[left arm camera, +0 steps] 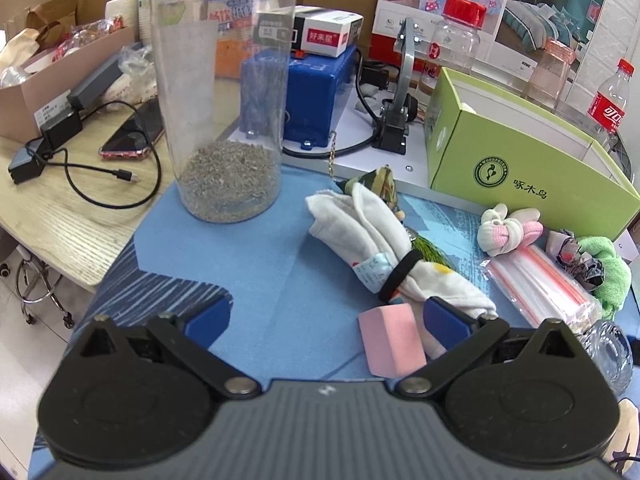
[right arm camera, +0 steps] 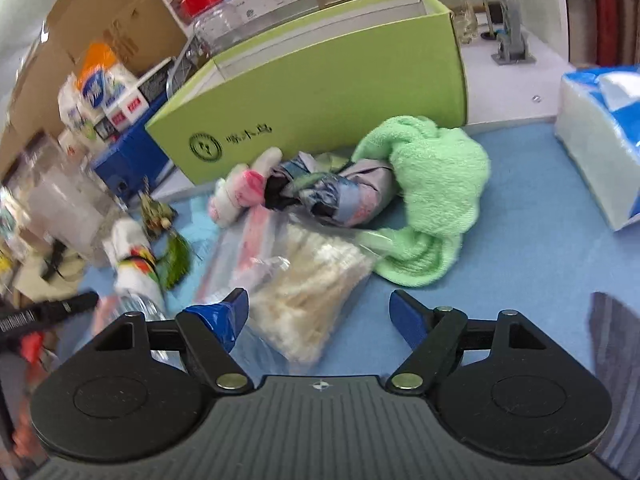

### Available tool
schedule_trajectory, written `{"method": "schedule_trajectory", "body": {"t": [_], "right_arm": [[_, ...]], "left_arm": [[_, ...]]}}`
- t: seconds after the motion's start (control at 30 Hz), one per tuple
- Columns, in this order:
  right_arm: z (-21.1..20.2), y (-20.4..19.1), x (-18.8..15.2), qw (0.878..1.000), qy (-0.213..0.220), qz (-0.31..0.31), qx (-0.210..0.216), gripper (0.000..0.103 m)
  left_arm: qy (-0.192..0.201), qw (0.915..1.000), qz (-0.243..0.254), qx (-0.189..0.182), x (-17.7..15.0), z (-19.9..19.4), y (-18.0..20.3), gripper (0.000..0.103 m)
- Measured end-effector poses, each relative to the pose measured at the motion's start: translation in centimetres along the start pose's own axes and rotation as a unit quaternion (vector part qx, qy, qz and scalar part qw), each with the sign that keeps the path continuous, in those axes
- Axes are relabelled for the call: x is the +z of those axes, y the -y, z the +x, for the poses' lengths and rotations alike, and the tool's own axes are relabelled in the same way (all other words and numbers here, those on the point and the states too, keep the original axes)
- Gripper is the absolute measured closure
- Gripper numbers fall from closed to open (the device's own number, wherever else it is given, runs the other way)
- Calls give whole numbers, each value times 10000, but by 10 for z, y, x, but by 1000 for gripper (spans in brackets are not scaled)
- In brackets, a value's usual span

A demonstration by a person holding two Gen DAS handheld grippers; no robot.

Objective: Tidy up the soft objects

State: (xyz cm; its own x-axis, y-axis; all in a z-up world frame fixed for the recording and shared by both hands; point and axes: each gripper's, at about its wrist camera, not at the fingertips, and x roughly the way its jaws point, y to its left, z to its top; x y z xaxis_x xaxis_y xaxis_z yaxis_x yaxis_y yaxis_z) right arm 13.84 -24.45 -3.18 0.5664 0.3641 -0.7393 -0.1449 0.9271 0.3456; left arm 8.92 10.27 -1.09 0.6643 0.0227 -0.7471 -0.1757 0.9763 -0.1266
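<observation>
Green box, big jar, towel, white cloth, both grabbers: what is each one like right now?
green box: open on top, standing.
big jar: upright, lid on, grey bits at the bottom.
green towel: crumpled on the mat.
white cloth: rolled, banded with a black ring.
left gripper: open, holding nothing.
right gripper: open, over a plastic bag.

Tall jar (left arm camera: 224,120), phone (left arm camera: 134,130), cola bottle (left arm camera: 610,100).

Bare blue counter (left arm camera: 256,264) lies open between the tall clear jar (left arm camera: 224,92) at far left and the rolled white cloth (left arm camera: 376,236). To the right, the green box (right arm camera: 320,96) walls off the far side. The green towel (right arm camera: 432,196) and bag of cotton swabs (right arm camera: 312,280) crowd the near ground.
</observation>
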Motion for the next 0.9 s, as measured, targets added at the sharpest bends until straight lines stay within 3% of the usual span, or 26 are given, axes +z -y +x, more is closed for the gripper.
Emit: {"method": "schedule_trajectory", "body": {"t": [0.23,0.33,0.4,0.5,0.63,0.67,0.8,0.9], "right_arm": [[-34,36,-19,9969,205,313,-692,37],[-51,37,-24,9927,490,504,-982,37],[-54,24,-23,9945,628,219,-808,37],[-33,6,-16,9967,479,-189,-630,37],[6,-9,-12,9913,135,-779,-1051,35],[6,-12,-13,9873,231,-966,-1241,37],[-8,13,-16,9886,350,-513,-1372,36],[-26,32,-27,9823,441,-156,-1815,36]], "left_arm": [[-11,10000,73,-53,-3,1,3,0],[-21,10000,27,-83,-2,1,2,0],[-54,10000,28,-63,-2,2,2,0],[-53,10000,51,-28,-2,-1,3,0],[-13,10000,78,10,-2,-5,3,0],[-3,10000,77,-4,-3,-5,2,0],[-41,9999,101,-43,-4,-1,3,0],[-67,9999,130,-93,-6,0,3,0]]}}
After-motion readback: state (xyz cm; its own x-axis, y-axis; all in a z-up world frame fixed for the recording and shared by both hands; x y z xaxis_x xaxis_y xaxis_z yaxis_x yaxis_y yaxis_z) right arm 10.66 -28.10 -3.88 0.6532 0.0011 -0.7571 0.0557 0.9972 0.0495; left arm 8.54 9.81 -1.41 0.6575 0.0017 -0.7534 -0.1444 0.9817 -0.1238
